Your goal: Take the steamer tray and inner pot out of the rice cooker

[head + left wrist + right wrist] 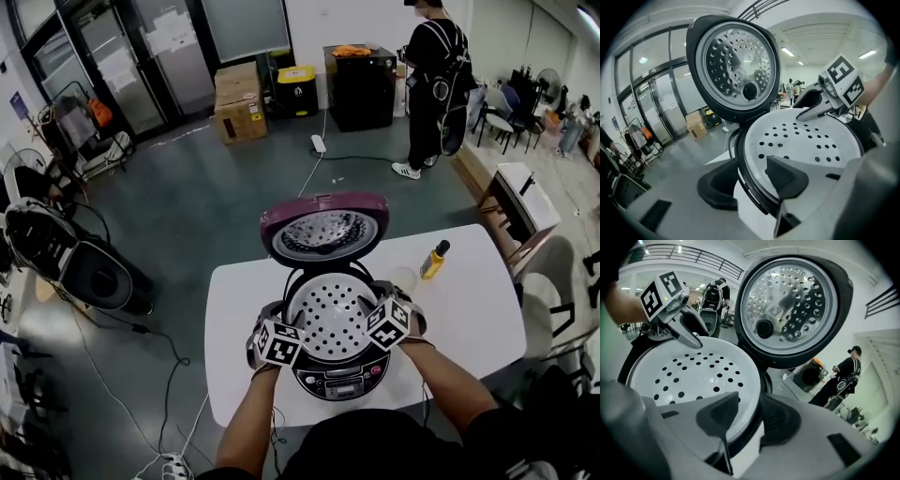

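The rice cooker (339, 380) stands lower centre on the white table (469, 309), lid (323, 230) raised, with the perforated steamer tray (328, 314) seated in its mouth. Both forearms reach forward from the bottom edge. The left gripper (750, 180) and right gripper (750, 416) straddle the tray's opposite rims, jaws spread, one inside and one outside.
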Tool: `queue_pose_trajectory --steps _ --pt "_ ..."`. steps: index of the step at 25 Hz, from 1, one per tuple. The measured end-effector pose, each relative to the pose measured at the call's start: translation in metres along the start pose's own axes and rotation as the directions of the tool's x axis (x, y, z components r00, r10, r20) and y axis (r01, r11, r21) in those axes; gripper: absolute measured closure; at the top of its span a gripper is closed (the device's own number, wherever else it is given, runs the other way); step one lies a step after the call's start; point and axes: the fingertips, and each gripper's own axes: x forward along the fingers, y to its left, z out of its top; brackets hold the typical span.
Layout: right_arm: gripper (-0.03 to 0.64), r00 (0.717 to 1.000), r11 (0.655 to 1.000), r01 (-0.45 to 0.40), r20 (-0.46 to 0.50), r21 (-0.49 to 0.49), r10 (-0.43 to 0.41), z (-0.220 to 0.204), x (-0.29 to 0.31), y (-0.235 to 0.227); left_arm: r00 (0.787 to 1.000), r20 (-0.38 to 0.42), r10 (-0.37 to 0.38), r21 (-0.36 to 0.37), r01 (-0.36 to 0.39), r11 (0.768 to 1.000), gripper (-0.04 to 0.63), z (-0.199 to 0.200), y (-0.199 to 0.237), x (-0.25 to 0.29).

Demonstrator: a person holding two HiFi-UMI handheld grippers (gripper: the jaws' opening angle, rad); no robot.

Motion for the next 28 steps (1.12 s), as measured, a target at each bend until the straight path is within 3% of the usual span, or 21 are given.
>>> queue_pose_trajectory --steps 6,10,12,20,24,28 --pt "0.531 0.997 0.997 0.06 0.048 -0.058 -0.057 0.008 -0.008 -0.002 0.998 0.006 0.063 0.04 -0.063 0.997 0.445 0.002 0.002 -0.003" --pt "0.535 0.998 0.998 0.048 0.052 -0.041 -0.046 0.008 -0.007 -0.001 0.997 0.007 0.077 0.033 -0.077 0.996 0.46 0.002 0.003 -0.002" --pt "0.538 0.997 0.998 0.048 0.062 -0.032 -0.046 0.011 -0.009 -0.003 0.996 0.007 0.093 0.045 -0.094 0.995 0.504 0.005 0.002 -0.004" --pt "0.541 0.989 0.997 0.07 0.135 -0.015 -0.067 0.025 -0.026 -0.021 0.988 0.045 0.148 0.026 -0.149 0.988 0.515 0.028 0.007 -0.016" --pt "0.541 0.976 0.995 0.095 0.198 -0.029 -0.088 0.046 -0.047 -0.033 0.976 0.091 0.196 0.02 -0.198 0.98 0.517 0.05 0.012 -0.041" --pt "0.541 0.952 0.994 0.106 0.291 -0.03 -0.093 0.066 -0.079 -0.052 0.949 0.15 0.278 0.007 -0.283 0.959 0.523 0.084 0.012 -0.077"
